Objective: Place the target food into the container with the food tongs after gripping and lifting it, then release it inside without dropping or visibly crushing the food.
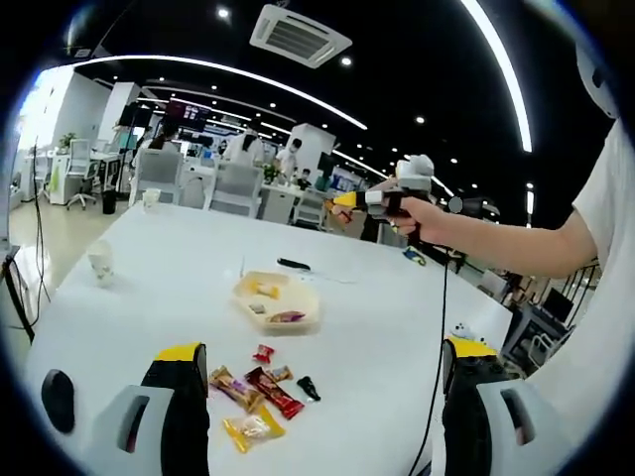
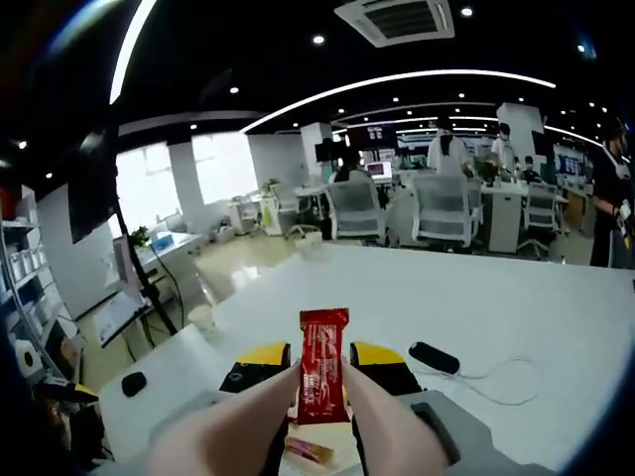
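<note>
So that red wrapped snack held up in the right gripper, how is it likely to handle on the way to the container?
The red wrapped snack stands upright between the tongs without sagging, so it is probably fairly stiff. It looks small and thin, so likely light. Its glossy wrapper could be slippery, and only its lower part is pinched, so it may slide or tilt if jolted.

We see the tray (image 1: pixel 283 300) on the table (image 1: pixel 179 268); snack packs (image 1: pixel 260 389) lie at its 6 o'clock, a cup (image 1: pixel 101 263) at 9 o'clock.
</note>
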{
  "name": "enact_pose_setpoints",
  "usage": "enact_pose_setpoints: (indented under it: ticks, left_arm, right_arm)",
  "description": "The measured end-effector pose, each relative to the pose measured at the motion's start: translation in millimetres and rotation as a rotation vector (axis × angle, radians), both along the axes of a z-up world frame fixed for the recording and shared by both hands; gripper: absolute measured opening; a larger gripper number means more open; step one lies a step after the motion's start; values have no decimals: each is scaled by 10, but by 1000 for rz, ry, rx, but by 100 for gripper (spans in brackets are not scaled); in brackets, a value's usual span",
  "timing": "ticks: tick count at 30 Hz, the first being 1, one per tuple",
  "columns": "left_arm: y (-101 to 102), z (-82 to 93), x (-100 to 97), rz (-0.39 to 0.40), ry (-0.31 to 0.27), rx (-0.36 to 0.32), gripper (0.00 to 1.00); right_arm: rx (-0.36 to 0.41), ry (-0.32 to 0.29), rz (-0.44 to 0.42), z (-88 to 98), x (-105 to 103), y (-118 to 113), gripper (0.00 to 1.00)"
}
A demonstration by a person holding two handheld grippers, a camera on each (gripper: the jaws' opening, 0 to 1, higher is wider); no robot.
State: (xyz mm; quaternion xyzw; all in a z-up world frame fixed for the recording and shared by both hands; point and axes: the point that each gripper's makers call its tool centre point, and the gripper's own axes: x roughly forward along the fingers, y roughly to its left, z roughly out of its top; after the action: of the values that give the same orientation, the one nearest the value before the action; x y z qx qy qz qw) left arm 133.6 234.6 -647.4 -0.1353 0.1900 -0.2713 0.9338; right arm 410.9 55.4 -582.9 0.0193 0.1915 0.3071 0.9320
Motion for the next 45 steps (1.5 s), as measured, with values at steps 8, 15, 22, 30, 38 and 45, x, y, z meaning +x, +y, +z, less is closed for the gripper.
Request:
enact_pose_setpoints:
  ticks: [8, 15, 22, 30, 38, 45]
  left_arm:
    - [54, -6, 8, 12, 1, 5, 99]
    - [108, -19, 23, 22, 4, 10, 99]
    - [229, -30, 32, 60, 8, -7, 99]
    - [302, -25, 65, 90, 8, -20, 99]
    - [266, 1, 112, 91, -1, -31, 99]
    - [198, 61, 118, 81, -20, -30, 99]
  right_arm:
    - [-9, -6, -1, 20, 40, 49, 23]
    - [3, -1, -11, 14, 108, 100, 23]
    - [10, -11, -18, 33, 192, 187, 27]
    - [16, 3, -6, -45, 318, 233, 28]
    - [29, 8, 0, -74, 426, 152, 28]
    - [41, 10, -19, -70, 474, 50, 28]
